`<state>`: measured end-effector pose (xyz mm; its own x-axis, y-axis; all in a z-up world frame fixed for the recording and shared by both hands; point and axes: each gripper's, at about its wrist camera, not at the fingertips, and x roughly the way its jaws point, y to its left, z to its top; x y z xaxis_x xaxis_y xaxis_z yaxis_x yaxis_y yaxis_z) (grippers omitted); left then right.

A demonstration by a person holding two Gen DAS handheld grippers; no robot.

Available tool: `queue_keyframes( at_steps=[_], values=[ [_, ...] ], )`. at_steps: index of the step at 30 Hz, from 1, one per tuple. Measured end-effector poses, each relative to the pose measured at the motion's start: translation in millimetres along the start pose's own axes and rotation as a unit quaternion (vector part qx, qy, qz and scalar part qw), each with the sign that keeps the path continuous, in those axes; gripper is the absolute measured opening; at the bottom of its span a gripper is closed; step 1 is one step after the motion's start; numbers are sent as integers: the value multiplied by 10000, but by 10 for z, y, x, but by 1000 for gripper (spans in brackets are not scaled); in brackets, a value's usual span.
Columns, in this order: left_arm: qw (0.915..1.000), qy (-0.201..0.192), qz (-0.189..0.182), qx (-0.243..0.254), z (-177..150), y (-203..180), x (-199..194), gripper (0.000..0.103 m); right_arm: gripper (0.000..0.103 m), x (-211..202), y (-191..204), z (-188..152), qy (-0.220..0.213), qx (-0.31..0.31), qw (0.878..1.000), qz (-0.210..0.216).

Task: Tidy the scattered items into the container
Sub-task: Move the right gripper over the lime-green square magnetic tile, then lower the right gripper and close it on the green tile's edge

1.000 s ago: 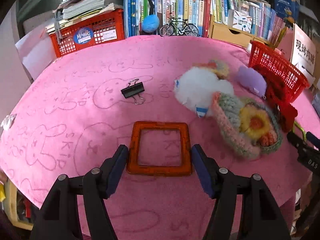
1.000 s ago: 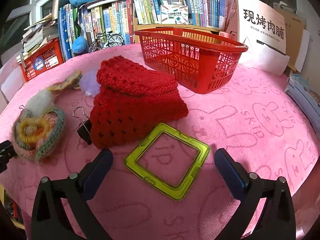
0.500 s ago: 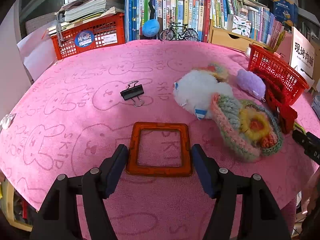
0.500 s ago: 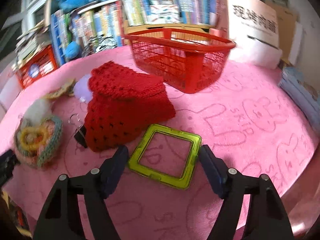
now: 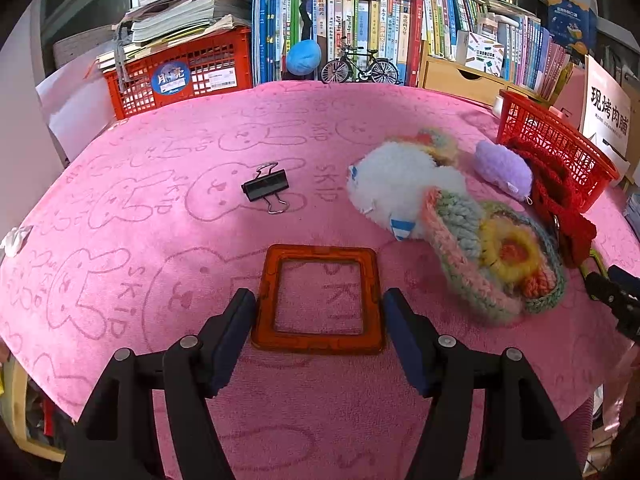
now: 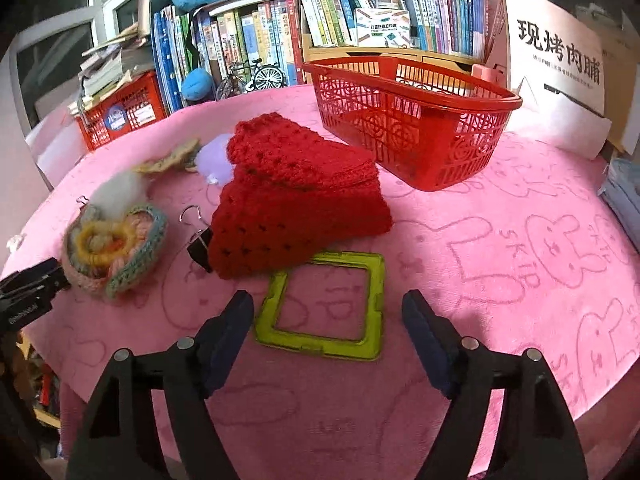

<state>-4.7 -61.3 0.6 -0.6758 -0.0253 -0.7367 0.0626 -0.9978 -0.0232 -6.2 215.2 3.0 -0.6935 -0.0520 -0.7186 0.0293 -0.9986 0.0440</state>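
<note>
The left gripper (image 5: 320, 312) brackets the orange square frame tile (image 5: 319, 303), its pads touching or nearly touching the tile's side edges; whether they truly pinch it cannot be told. The right gripper (image 6: 328, 316) has its jaws opening around the yellow-green frame tile (image 6: 326, 308), with a clear gap on the right side, so nothing is held. Both tiles lie flat on the pink bunny-print cloth (image 6: 520, 248), and thin, slick edges may slip from the pads or drag the cloth. The red crochet piece (image 6: 296, 208) overlaps the yellow-green tile's far corner and could snag. The red basket (image 6: 416, 128) stands beyond it.
</note>
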Motion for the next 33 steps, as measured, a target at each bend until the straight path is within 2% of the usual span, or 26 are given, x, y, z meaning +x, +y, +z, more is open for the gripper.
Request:
queue_keyframes(
  at_steps=[3,8,10,11,15,21,22,23,24,31,33],
  values=[
    [10000,-9,4,-6,0,4,1,67,81,15,120,-28,-126,-134,9995,-259],
    [9999,82,42,-41,14,-4,-1,67,81,32,125,-8,-121,31,9994,-308],
    [9999,117,37,-12,17,-12,-5,67,75,22,122,15,-77,56,9995,-301],
    [9999,132,25,-6,19,-12,-8,67,66,4,112,23,-72,106,9994,-314],
    [9998,201,-43,-8,26,-2,-21,67,66,-54,36,26,-52,332,9992,-196],
    [9996,147,-238,30,51,-36,-127,67,65,-186,57,37,-243,116,9994,-231],
    [9996,112,-260,69,61,-52,-153,67,61,-215,65,42,-276,64,9993,-250],
    [9995,84,-306,87,73,-66,-179,67,40,-235,66,48,-286,31,9992,-283],
    [9993,67,-360,83,86,-76,-200,67,33,-244,59,55,-253,14,9992,-296],
    [9991,98,-398,96,102,-101,-194,67,33,-178,-50,-4,16,333,9993,-148],
    [9991,173,-372,70,89,-95,-154,67,45,-183,-80,-28,-4,441,9989,-158]
  ],
)
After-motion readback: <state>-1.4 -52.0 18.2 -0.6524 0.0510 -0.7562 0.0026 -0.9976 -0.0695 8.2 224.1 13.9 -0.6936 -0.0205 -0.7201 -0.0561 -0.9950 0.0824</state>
